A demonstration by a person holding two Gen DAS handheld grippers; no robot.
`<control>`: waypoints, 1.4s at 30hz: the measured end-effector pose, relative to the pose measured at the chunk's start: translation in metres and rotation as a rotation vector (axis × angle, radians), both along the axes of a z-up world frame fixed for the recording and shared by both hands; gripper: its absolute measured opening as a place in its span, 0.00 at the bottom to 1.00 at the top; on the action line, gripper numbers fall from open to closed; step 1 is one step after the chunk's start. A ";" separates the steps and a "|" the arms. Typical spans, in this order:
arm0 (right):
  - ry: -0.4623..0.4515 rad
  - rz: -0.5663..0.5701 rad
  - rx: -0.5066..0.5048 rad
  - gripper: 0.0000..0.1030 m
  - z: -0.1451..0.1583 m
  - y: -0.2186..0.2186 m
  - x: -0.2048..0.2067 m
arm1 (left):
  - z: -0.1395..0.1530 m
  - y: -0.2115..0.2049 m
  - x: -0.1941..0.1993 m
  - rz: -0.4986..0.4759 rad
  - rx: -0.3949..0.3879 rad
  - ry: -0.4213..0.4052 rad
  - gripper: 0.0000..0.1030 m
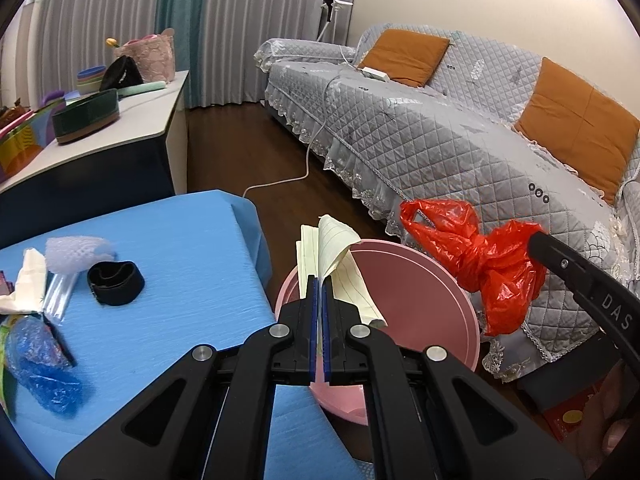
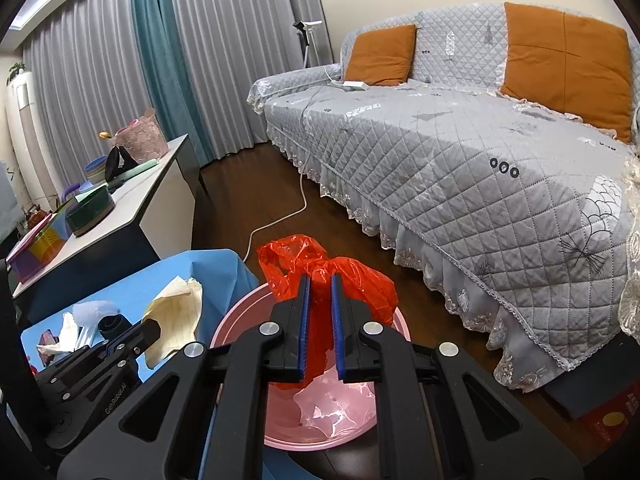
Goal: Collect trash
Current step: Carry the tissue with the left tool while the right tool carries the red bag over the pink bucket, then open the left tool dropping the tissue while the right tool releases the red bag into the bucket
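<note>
Both grippers loaded over the pink bin (image 2: 320, 436)

Left gripper (image 1: 320, 280) pinches lined paper (image 1: 340, 256), right gripper (image 2: 320, 280) clamps the red bag (image 2: 320, 268); the paper at nine o'clock straddles the rim and may drop outside.

Left wrist view, at 4 o'clock: white letters "DAS" on the black body of my right gripper (image 1: 532, 240); lettering runs out of frame. Right wrist view, at 8 o'clock: "GenRobotAI" printed along the black arm of my left gripper (image 2: 154, 330). Red box (image 2: 616, 416) at 4 o'clock carries print, illegible.
</note>
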State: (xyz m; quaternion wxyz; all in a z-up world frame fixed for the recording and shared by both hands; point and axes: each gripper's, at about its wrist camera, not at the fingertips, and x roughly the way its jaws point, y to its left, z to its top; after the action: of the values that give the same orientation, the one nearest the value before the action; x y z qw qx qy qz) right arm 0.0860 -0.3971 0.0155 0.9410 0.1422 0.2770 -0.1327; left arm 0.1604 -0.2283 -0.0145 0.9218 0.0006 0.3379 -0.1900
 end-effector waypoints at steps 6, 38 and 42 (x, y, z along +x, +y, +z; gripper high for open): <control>0.010 0.008 0.001 0.10 -0.003 0.002 0.004 | -0.002 -0.001 0.003 0.000 -0.003 0.008 0.02; 0.005 -0.027 -0.012 0.52 0.004 0.014 0.002 | 0.020 0.051 -0.017 0.076 -0.030 -0.015 0.34; -0.005 0.001 -0.029 0.52 0.010 0.029 0.001 | 0.027 0.071 -0.026 0.104 -0.038 -0.026 0.34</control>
State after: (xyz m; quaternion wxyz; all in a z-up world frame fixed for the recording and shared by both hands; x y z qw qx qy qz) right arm 0.0867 -0.3679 0.0255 0.9438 0.1285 0.2725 -0.1358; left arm 0.1339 -0.1570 0.0128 0.9346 -0.0320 0.3218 -0.1482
